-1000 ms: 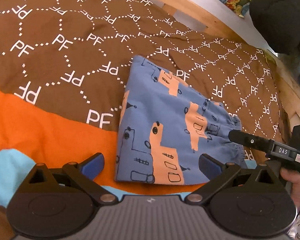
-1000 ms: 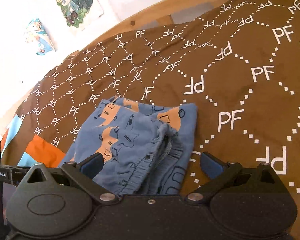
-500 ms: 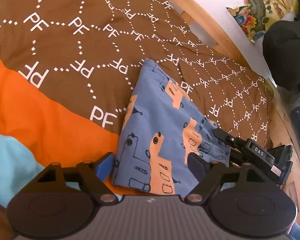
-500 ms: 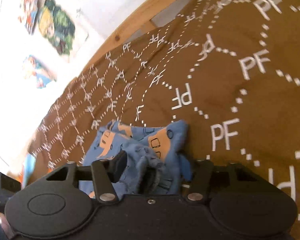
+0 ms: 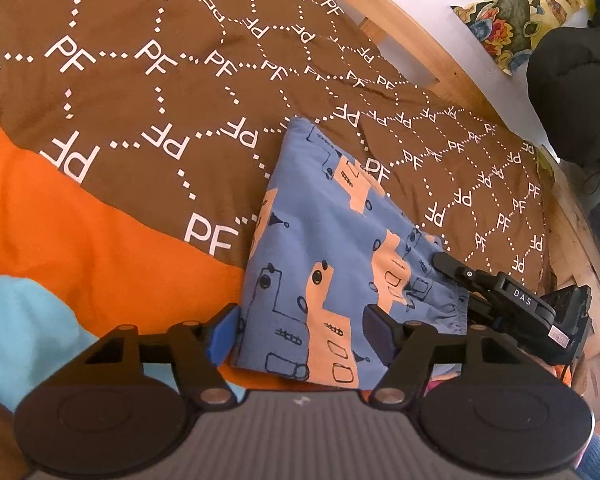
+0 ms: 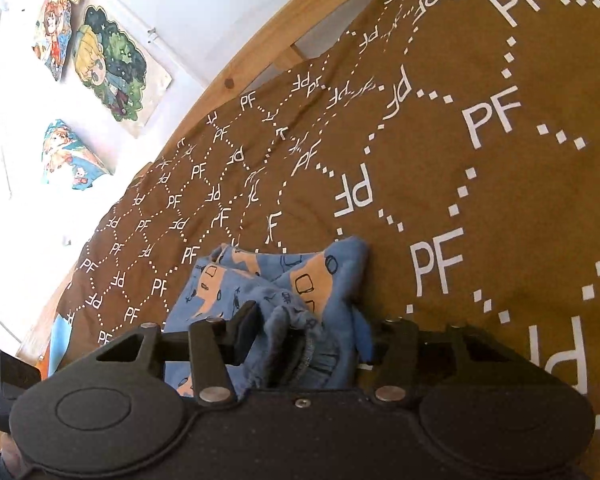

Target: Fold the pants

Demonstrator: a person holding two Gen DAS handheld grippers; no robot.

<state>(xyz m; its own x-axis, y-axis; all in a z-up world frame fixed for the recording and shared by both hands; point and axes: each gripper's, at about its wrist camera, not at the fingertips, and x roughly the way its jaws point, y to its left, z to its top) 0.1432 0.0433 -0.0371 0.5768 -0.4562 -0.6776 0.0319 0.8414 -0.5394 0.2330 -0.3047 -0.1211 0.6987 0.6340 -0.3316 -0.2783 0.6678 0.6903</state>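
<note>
We see the pants (image 5: 324, 264), blue with orange vehicle shapes, lying folded into a compact stack on a brown bedspread (image 5: 148, 92) printed with white "PF" letters; the near end of the stack rests on an orange band (image 5: 80, 232) of the same cover, with a light blue patch (image 5: 16, 320) nearer still on the left. From the left wrist view, the left gripper (image 5: 304, 334) straddles the near edge of the folded pants, one pad at the left corner of the stack and the other over the cloth further right; its jaws have just been closing, and we cannot tell whether the pads press the fabric yet. The right gripper (image 5: 496, 292) lies at the right side of the stack, by the gathered waistband. In the right wrist view, the right gripper (image 6: 308, 340) has bunched waistband cloth (image 6: 296, 328) squeezed between its fingers, the jaws having just been closing, and it now pinches the pants. A wooden bed frame (image 6: 260, 56) runs along the far edge, with colourful drawings (image 6: 112, 64) on the white wall beyond.
</note>
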